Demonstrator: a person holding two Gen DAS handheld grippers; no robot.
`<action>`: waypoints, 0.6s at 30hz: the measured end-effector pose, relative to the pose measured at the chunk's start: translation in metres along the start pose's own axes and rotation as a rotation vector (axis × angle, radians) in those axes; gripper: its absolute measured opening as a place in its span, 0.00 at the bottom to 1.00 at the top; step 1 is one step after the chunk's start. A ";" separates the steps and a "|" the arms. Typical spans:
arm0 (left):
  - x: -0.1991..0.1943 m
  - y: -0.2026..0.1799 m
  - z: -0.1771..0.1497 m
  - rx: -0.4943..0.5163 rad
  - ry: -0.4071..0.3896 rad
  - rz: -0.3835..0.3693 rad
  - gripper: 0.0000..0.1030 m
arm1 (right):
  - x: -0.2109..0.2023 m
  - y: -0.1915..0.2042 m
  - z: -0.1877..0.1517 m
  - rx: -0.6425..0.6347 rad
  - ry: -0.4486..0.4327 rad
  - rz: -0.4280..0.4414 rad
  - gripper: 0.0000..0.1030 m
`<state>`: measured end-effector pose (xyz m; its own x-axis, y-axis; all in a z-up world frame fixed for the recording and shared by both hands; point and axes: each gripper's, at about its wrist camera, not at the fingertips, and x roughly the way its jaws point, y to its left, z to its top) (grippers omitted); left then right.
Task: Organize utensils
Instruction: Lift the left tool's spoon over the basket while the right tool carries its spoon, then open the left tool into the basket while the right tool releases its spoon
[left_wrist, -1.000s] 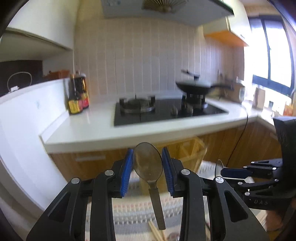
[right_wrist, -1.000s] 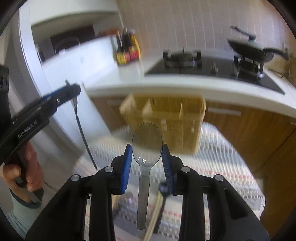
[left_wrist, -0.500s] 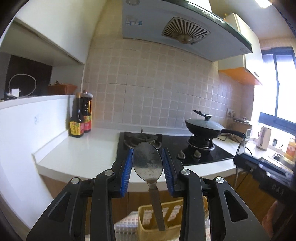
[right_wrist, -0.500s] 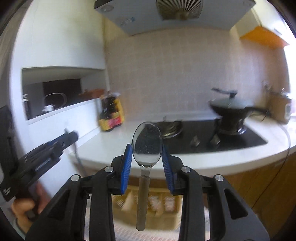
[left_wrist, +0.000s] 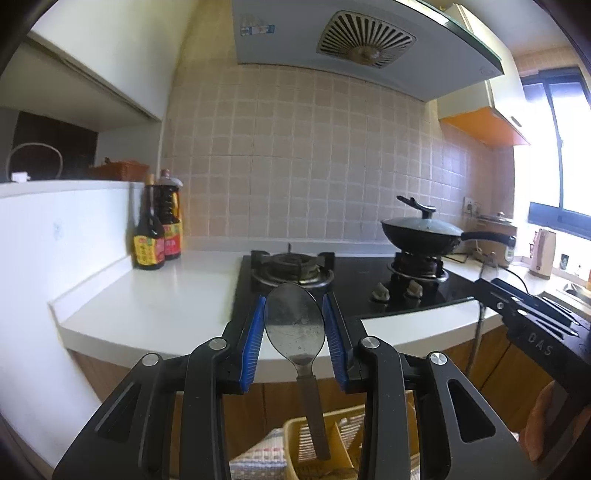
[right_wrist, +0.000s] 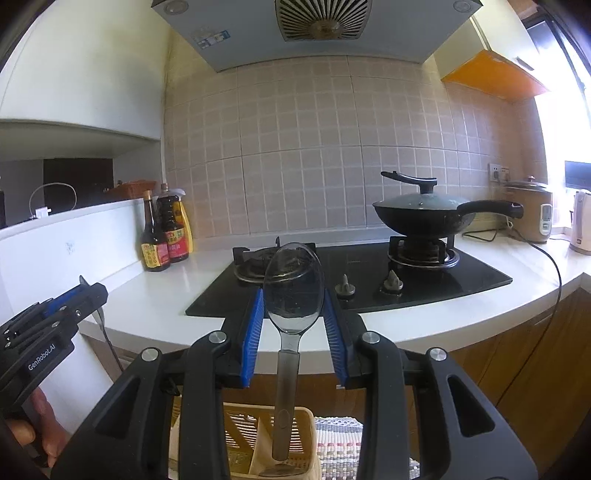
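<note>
My left gripper (left_wrist: 294, 332) is shut on a metal spoon (left_wrist: 294, 325), pinched by its bowl, handle hanging down over a yellow slotted utensil basket (left_wrist: 343, 443). My right gripper (right_wrist: 293, 314) is shut on a clear-bowled spoon (right_wrist: 293, 288), its grey handle hanging into the same yellow basket (right_wrist: 243, 435). The basket has dividers and stands on a striped woven mat (right_wrist: 340, 439). The right gripper shows at the right edge of the left wrist view (left_wrist: 524, 317); the left gripper shows at the left edge of the right wrist view (right_wrist: 55, 314).
A white counter (right_wrist: 155, 295) carries a black gas hob (right_wrist: 369, 280) with a lidded wok (right_wrist: 424, 214), sauce bottles (right_wrist: 162, 236) at the left, a rice cooker (right_wrist: 528, 210) and kettle at the right. Wooden cabinets lie below, a range hood (right_wrist: 321, 22) above.
Both grippers have tilted upward with their spoons: the views swung from the basket and mat to the counter, hob and hood. The spoon handles now hang over the basket.
</note>
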<state>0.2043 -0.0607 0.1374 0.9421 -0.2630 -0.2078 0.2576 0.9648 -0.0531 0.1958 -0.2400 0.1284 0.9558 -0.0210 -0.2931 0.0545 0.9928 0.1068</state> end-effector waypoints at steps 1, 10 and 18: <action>0.001 -0.001 -0.004 0.004 -0.001 -0.001 0.30 | 0.002 0.001 -0.004 -0.005 -0.002 -0.004 0.29; 0.002 -0.006 -0.026 0.057 0.007 0.001 0.30 | 0.002 0.002 -0.021 -0.013 0.002 0.001 0.29; -0.015 0.003 -0.028 0.018 0.046 -0.059 0.36 | -0.014 0.000 -0.028 -0.016 0.049 0.029 0.30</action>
<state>0.1853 -0.0542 0.1129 0.9143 -0.3187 -0.2499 0.3168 0.9472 -0.0490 0.1741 -0.2363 0.1064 0.9418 0.0129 -0.3359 0.0221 0.9947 0.1003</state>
